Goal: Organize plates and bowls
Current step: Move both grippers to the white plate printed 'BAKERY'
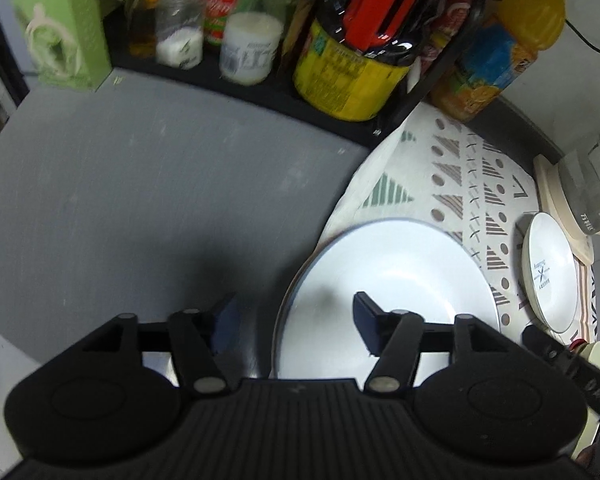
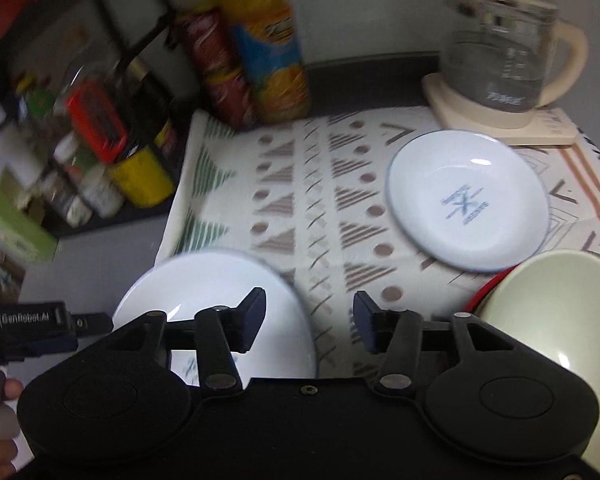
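A large white plate (image 1: 396, 276) lies at the left edge of the patterned cloth (image 1: 460, 176); it also shows in the right wrist view (image 2: 216, 280). My left gripper (image 1: 294, 320) is open, its jaws straddling the plate's left rim, one over the grey counter, one over the plate. A smaller white plate with a blue mark (image 2: 466, 200) lies on the cloth at the right; it shows in the left wrist view too (image 1: 550, 272). A cream bowl (image 2: 548, 312) sits at the near right. My right gripper (image 2: 310, 320) is open and empty above the cloth (image 2: 300, 184), between the large plate and the bowl.
A black rack (image 1: 260, 92) with jars, bottles and a yellow can (image 1: 348, 76) stands at the back. An orange juice bottle (image 2: 268, 44) and a red snack tube (image 2: 216, 68) stand behind the cloth. A glass kettle (image 2: 504, 52) is at the back right. The grey counter (image 1: 140, 184) lies left.
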`<state>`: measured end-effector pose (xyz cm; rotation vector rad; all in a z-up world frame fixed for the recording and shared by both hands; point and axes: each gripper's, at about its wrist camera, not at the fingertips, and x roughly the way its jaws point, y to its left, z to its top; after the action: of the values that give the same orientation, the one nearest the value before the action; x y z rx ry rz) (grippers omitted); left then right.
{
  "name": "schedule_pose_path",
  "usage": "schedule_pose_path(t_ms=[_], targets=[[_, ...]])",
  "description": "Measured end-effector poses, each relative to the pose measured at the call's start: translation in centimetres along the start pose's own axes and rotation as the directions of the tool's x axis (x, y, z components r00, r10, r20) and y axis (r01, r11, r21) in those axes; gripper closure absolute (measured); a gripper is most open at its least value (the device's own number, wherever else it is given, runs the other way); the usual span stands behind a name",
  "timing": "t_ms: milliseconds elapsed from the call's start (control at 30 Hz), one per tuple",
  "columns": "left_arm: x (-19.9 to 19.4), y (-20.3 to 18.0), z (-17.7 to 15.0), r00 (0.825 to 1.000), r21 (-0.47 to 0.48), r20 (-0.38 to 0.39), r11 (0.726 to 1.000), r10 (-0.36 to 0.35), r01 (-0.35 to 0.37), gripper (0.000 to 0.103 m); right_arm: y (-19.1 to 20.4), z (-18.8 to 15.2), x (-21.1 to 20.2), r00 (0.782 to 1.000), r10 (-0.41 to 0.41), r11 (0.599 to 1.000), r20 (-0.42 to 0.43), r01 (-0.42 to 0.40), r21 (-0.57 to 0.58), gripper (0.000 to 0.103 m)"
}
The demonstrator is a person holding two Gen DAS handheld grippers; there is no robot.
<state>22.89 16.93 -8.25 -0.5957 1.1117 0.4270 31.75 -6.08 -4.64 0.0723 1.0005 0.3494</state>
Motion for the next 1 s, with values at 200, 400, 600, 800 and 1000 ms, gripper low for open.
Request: schedule_pose_path(t_ms=[200, 400, 600, 800, 1000], targets=[[0.4, -1.8, 2.2, 0.999, 0.066, -0.007, 0.997, -0.037, 0.037, 0.026, -1.0, 1.7, -1.1, 0.997, -0.035, 0.999, 0.074, 0.032, 0.040, 0.026], [1.1, -4.3, 4.7, 0.998, 0.139, -0.023, 0.988, -0.064, 0.066, 0.019, -2.4, 2.7, -1.9, 0.989, -0.094, 0.990, 0.117, 0.081, 0.117, 0.014], [2.0, -7.3, 6.4, 0.991, 0.230, -0.070, 0.965, -0.116, 0.129, 0.019, -4.6, 2.8, -2.6, 0.974, -0.181, 0.961, 0.132, 0.147, 0.233, 0.012], [2.7, -10.3, 7.6, 0.981, 0.307, -0.102, 0.933, -0.163, 0.187, 0.019, -6.6, 2.5, -3.8, 0.959, -0.249, 0.927, 0.133, 0.196, 0.318, 0.012], [2.6, -12.7, 8.3, 0.972, 0.353, -0.123, 0.907, -0.199, 0.230, 0.019, -8.5, 2.0, -4.7, 0.951, -0.280, 0.901, 0.135, 0.212, 0.378, 0.012]])
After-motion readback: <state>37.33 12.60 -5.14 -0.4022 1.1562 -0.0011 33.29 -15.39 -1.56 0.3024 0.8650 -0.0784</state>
